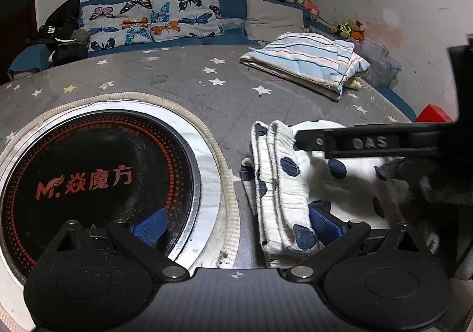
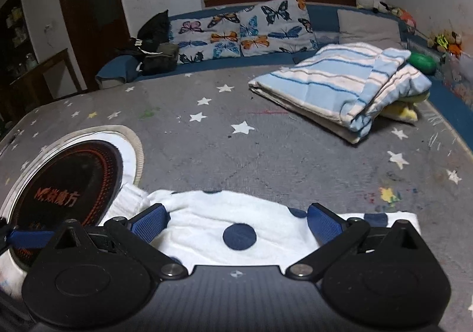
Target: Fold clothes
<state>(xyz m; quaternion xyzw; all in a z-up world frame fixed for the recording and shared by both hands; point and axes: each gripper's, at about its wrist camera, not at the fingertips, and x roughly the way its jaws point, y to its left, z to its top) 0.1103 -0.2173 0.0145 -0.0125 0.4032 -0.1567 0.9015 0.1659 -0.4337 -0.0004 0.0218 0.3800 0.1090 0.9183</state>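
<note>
i have the left gripper [image 1: 236, 225] spread wide at the bottom of the left wrist view, its blue pads [image 1: 150, 225] well apart and closed on nothing. one pad sits over the round black cooktop [image 1: 97, 181] set into the surface at lower left; the other is just beside the folded edge of the white polka-dot garment [image 1: 283, 184], lower right of centre — i cannot tell if it touches the cloth. the garment lies bunched in long folds on the grey star-print cover [image 1: 183, 78].

from the right edge of that frame a black bar marked "das" reaches over the garment's upper part.

in the right wrist view the right gripper [image 2: 238, 222] is also wide, nothing pinched between its fingers. the same garment [image 2: 236, 228] lies flat across the bottom centre, running between and under both pads, its left end next to the cooktop [image 2: 65, 181] at lower left.

further back, upper right in both views, a folded blue-striped blanket [image 2: 340, 86] rests on the cover, well apart from the garment. butterfly pillows [image 2: 242, 27] line the top centre.
</note>
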